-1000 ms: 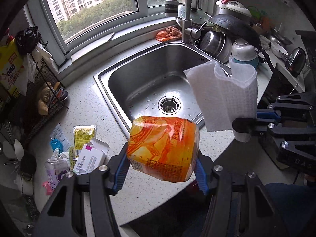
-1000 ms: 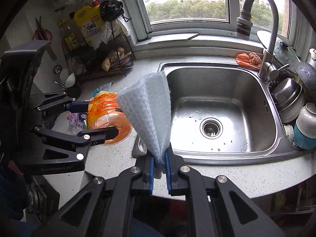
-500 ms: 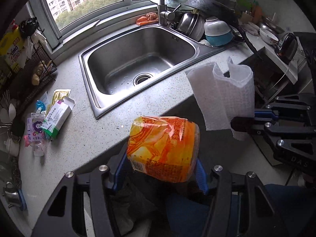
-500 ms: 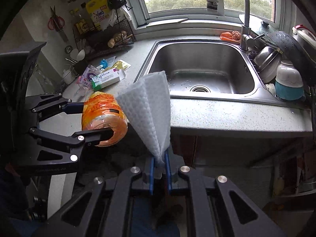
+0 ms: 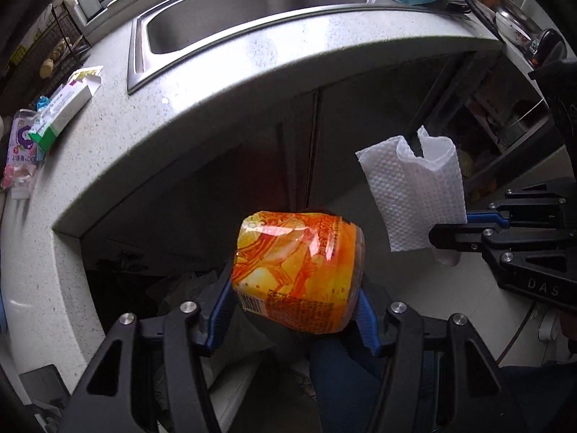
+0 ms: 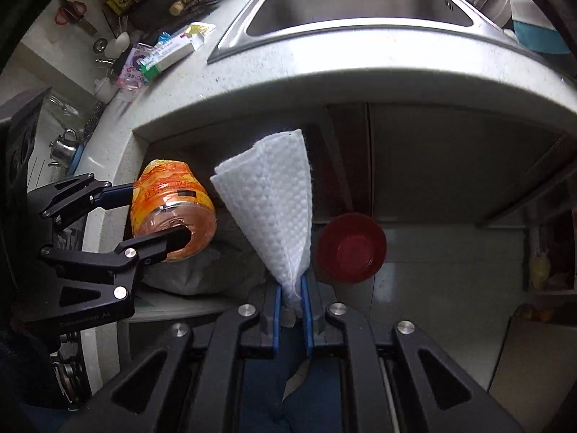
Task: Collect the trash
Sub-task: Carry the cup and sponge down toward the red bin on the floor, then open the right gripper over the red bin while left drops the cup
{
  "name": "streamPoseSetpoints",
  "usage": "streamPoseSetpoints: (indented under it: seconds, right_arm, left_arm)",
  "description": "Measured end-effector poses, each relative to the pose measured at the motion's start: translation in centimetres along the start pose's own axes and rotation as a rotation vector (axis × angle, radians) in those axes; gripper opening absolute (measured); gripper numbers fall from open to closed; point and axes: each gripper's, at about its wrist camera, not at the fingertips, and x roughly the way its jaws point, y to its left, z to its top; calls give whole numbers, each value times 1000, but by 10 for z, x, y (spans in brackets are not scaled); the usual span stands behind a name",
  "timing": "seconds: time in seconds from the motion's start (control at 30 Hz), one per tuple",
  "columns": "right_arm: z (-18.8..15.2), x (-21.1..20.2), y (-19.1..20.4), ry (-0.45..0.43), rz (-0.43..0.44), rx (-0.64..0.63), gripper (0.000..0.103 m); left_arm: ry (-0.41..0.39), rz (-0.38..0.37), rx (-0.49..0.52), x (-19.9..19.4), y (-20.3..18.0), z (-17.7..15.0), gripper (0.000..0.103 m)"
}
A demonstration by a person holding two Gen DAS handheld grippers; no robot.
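My left gripper [image 5: 294,310] is shut on a crumpled orange plastic bottle [image 5: 297,270], held in the air below the counter edge; it also shows at the left of the right wrist view [image 6: 171,209]. My right gripper [image 6: 291,301] is shut on a folded white paper towel [image 6: 270,209] that stands up from the jaws; the towel also shows in the left wrist view [image 5: 414,195]. Both grippers hang side by side in front of the dark space under the counter. A grey bag [image 6: 202,270] lies on the floor below the bottle.
The curved speckled counter [image 5: 223,83] with the steel sink [image 5: 252,11] is above. A white-green box [image 5: 61,112] and a purple packet [image 5: 21,144] lie on its left part. A red bowl [image 6: 351,247] sits on the floor by the cabinet doors [image 6: 432,166].
Both grippers have moved back and down from over the counter to below its edge, still holding the bottle and the towel. The floor and red bowl have come into view.
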Motion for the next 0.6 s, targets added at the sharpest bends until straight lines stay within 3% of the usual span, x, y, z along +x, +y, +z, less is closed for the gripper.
streamPoseSetpoints:
  seconds: [0.2,0.33,0.6]
  right_arm:
    - [-12,99,-30,99,-16,53,9]
    - [-11,162,-49,122,-15,77,9]
    - [0,288,-83,151,-11,100,9]
  left_arm:
    - [55,-8,-97,89,5,-25,56]
    - [51,35,-91,147,-1,-31,56]
    - [70,41,-93,264,4,-46,56]
